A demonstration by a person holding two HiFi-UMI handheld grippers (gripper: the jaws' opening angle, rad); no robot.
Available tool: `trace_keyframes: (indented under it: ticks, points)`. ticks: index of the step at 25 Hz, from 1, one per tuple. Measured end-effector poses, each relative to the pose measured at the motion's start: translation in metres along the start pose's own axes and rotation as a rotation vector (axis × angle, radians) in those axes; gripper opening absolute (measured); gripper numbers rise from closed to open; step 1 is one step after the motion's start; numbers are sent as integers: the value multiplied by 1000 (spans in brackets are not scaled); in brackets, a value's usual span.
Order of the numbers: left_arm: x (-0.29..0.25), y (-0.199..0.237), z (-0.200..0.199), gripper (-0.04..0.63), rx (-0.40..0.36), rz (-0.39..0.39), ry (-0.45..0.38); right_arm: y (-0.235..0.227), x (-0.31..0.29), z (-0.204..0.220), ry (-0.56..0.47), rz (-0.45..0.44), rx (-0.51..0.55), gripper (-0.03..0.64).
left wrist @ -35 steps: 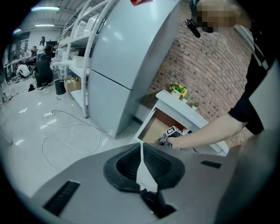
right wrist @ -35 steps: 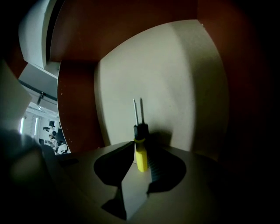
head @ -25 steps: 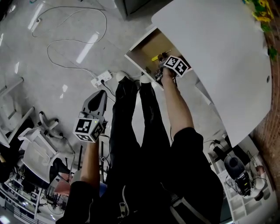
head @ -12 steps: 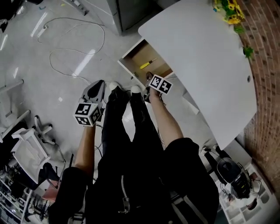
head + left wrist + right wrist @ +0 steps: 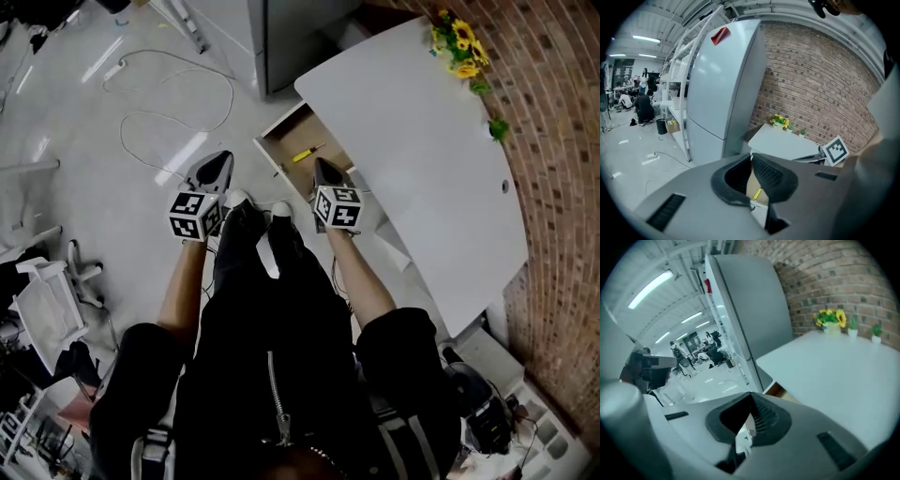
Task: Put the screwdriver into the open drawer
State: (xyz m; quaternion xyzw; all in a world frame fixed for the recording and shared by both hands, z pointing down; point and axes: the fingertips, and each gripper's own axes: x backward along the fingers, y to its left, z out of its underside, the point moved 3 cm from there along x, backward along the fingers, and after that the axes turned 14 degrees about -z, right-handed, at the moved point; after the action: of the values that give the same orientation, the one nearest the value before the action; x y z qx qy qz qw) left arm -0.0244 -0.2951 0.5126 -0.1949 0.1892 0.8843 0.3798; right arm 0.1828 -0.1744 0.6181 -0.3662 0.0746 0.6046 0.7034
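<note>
The yellow-handled screwdriver lies inside the open wooden drawer under the white table. My right gripper hovers above the drawer's near edge. Its jaws have just been closing and are now shut with nothing between them. My left gripper is raised to the left of the drawer, over the floor, also shut and empty. In the left gripper view the screwdriver and drawer show through the gap below the closed fingertips. In the right gripper view a corner of the drawer peeks out beside the tabletop.
A tall grey cabinet stands behind the drawer. A brick wall runs along the table's far side, with yellow flowers on the table corner. A white cable loops on the floor. The person's shoes stand before the drawer.
The right gripper has come up out of the drawer, leaving the screwdriver lying inside. Both grippers have risen toward the head camera, and the view has shifted toward the brick wall.
</note>
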Motion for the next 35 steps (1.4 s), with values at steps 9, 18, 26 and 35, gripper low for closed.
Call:
trace_keyframes:
  ticks: [9, 18, 26, 35]
  points:
    - [17, -24, -78, 37, -57, 0, -157, 53, 61, -142, -236, -78, 286, 8]
    - [34, -38, -143, 37, -96, 5, -304, 67, 107, -209, -363, -94, 337, 8]
    - [35, -39, -148, 37, -102, 11, -315, 70, 112, -213, -376, -87, 340, 8]
    - [37, -41, -136, 37, -102, 18, -293, 71, 109, -195, -348, -88, 320, 8]
